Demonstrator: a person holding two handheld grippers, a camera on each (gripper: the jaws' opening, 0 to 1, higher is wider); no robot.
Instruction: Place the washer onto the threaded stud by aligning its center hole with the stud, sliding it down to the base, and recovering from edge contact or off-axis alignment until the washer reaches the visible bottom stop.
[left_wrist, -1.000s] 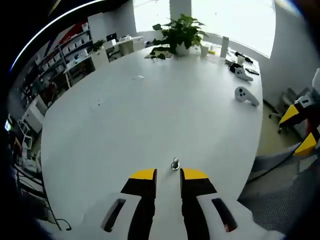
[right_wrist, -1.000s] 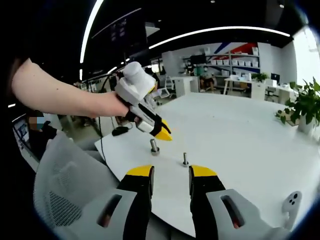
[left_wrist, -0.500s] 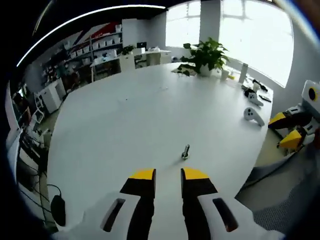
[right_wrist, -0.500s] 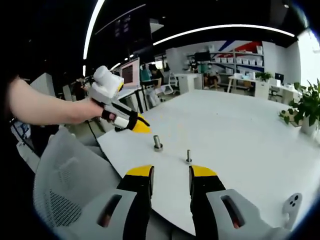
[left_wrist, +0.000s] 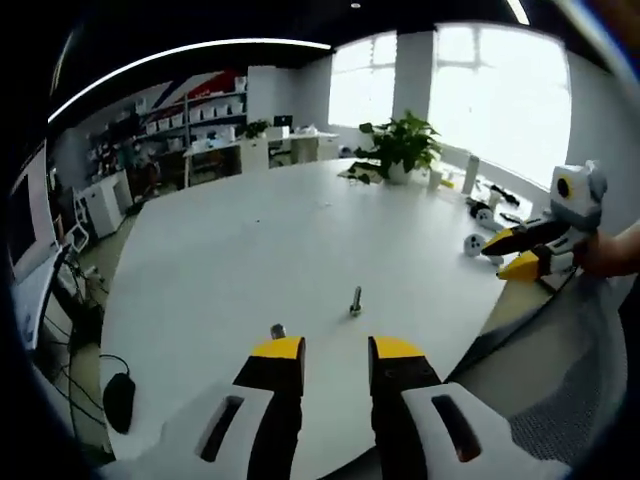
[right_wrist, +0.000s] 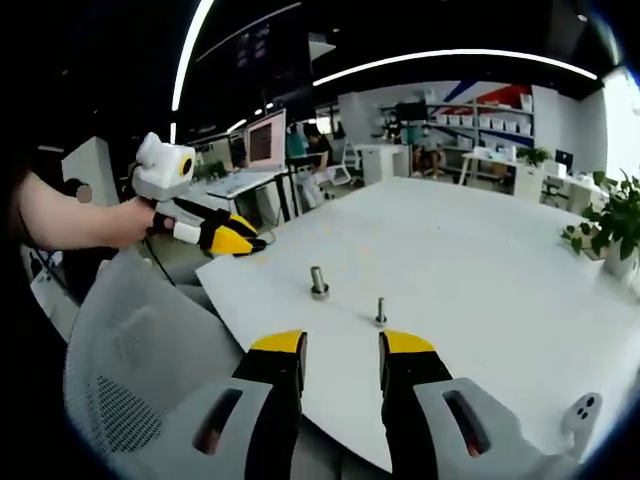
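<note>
Looking along my left gripper (left_wrist: 335, 350), its yellow-tipped jaws stand a little apart with nothing between them, held just off the near edge of the white table (left_wrist: 250, 260). The threaded stud (left_wrist: 355, 300) stands upright at about 12 o'clock from the jaw tips, and a shorter bolt (left_wrist: 277, 331) sits at 11 o'clock, just beyond my left jaw. I can't make out the washer at this size. My right gripper (left_wrist: 520, 252) enters at 3 o'clock, off the table's edge, held in my hand (left_wrist: 610, 255). Looking along my right gripper (right_wrist: 342, 345), the jaws are likewise parted and empty. The threaded stud (right_wrist: 380, 312) rises at 12 o'clock just past the tips, the bolt (right_wrist: 318, 283) at 11 o'clock, well apart from it. My left gripper (right_wrist: 215, 238) hangs at 10 o'clock beyond the table (right_wrist: 480, 270) edge.
</note>
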